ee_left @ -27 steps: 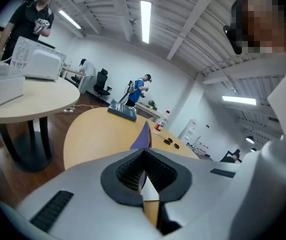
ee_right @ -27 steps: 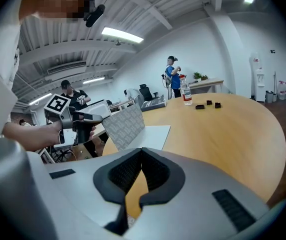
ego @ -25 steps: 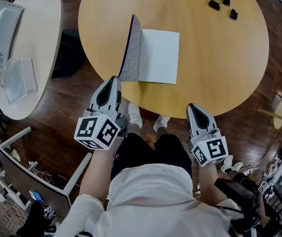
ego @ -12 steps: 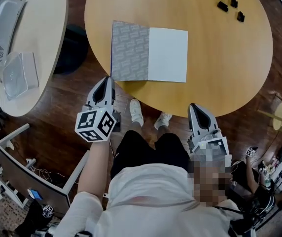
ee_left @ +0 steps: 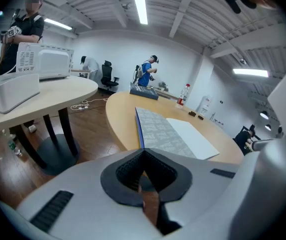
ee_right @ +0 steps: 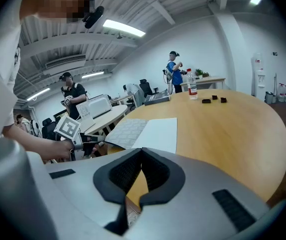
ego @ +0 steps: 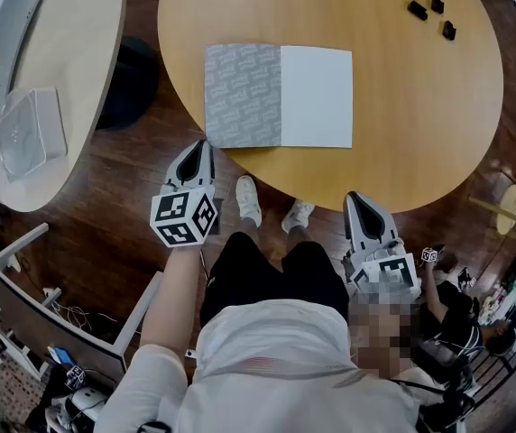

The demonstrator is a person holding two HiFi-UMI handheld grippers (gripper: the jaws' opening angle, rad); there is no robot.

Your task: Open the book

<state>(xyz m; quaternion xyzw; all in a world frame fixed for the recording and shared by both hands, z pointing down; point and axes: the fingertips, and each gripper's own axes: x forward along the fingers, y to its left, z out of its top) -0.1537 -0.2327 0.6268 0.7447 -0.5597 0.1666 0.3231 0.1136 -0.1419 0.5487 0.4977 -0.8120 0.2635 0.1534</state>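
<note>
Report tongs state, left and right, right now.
Left tongs: shut, holding nothing.
Right tongs: shut, holding nothing.

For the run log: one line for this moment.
grey-and-white paper book: open on round wooden table; left gripper: shut, empty; right gripper: shut, empty

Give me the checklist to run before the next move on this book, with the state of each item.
1. Book open, both halves flat on the round table: ok.
2. Left gripper jaws together, nothing between them: ok.
3. Right gripper jaws together, nothing between them: ok.
4. Both grippers off the table's near edge, not touching the book: ok.
5. Small black pieces at the far side, well apart from the book: ok.
6. Whether the open book will stay flat unaided: cannot tell.
</note>
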